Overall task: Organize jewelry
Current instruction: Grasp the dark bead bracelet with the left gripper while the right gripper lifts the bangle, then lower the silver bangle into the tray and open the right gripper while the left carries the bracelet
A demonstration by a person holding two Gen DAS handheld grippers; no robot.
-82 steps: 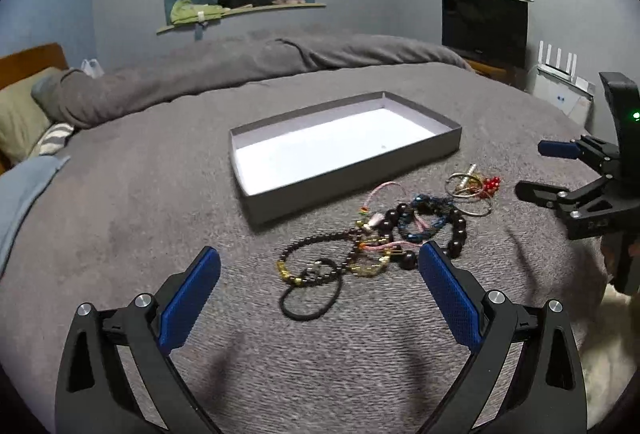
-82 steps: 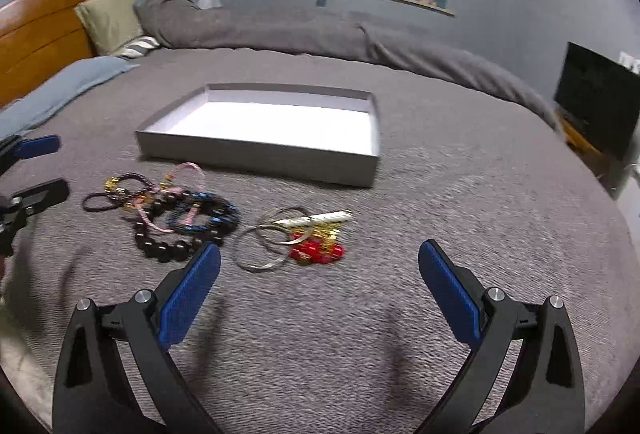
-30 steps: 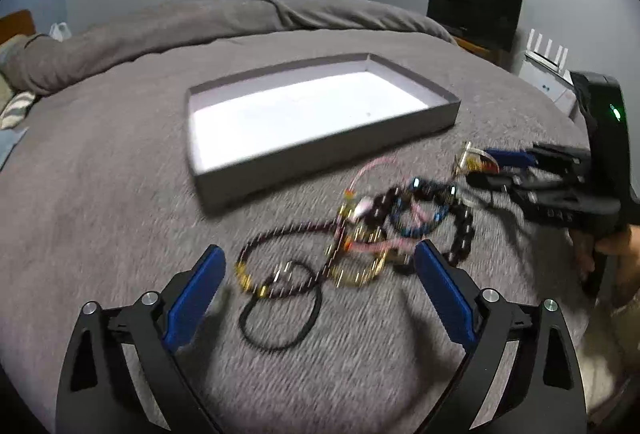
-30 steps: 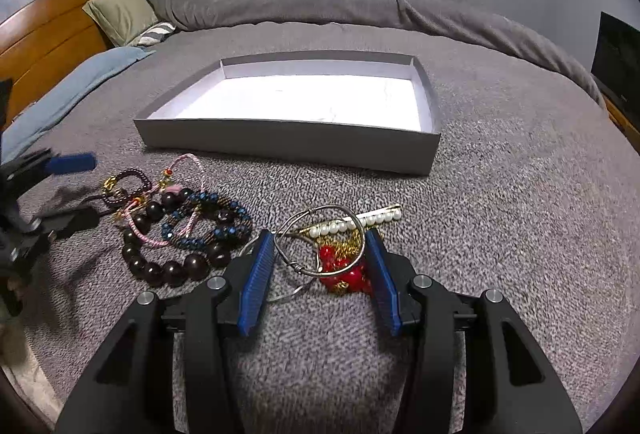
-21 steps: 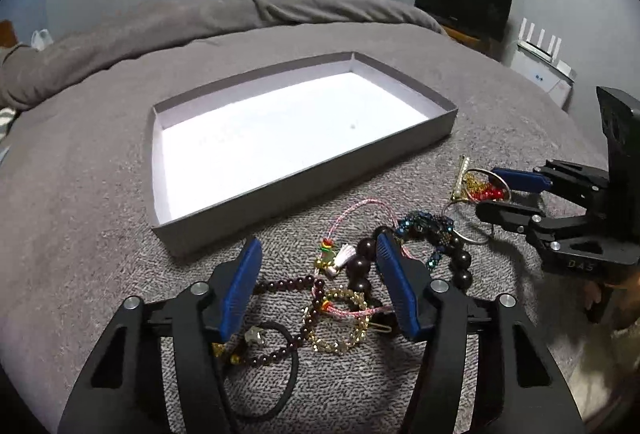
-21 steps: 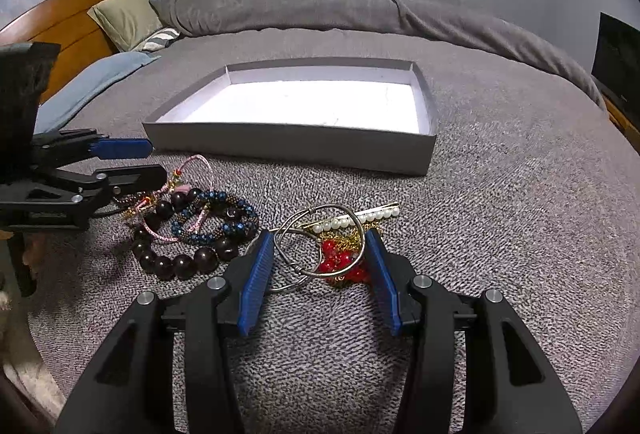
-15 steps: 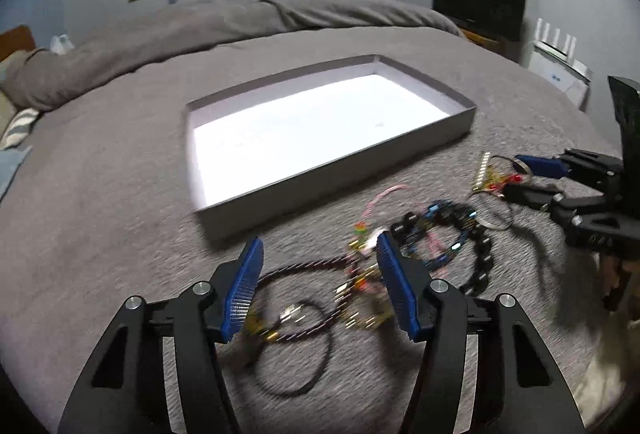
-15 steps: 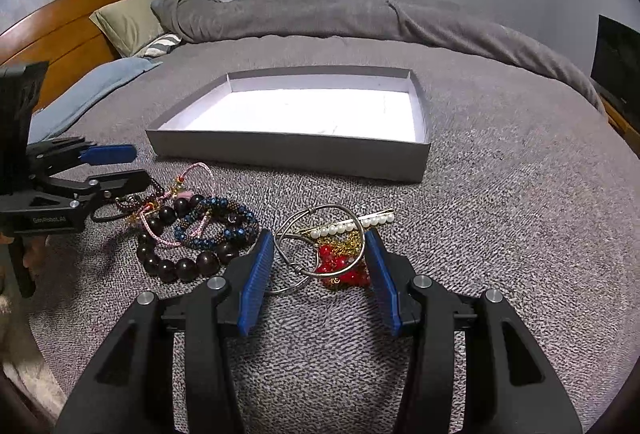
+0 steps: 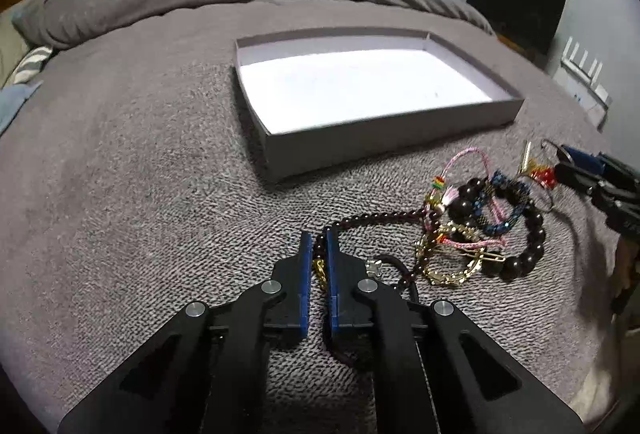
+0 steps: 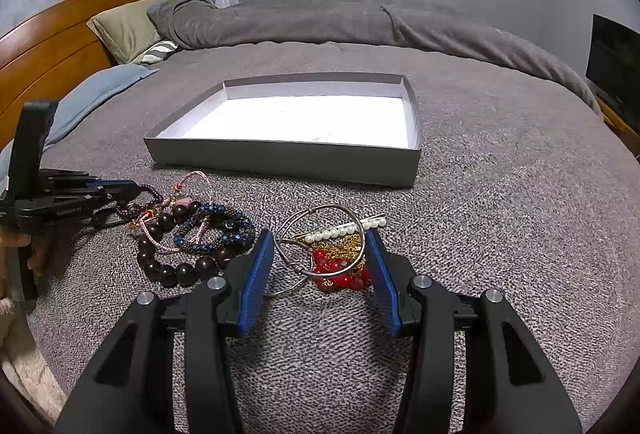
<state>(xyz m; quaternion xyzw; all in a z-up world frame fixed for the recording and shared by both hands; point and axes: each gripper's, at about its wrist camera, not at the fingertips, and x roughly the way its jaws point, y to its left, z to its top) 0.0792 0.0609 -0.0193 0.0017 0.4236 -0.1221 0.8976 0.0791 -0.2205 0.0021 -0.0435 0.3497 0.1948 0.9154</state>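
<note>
Both tools grip jewelry on the bed: left tool (image 9: 317,240) just clamped the small-bead bracelet (image 9: 376,216) (gold charm between pads), right tool (image 10: 320,246) pinches the silver hoop (image 10: 328,234).

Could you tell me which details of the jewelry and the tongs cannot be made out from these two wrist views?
- Left wrist view: the left tongs have just closed on the small-bead bracelet; its near part is hidden behind them.
- Right wrist view: whether the right tongs press the metal hoops is unclear.
- Both views: the tangled pile hides which strands interlock.
</note>
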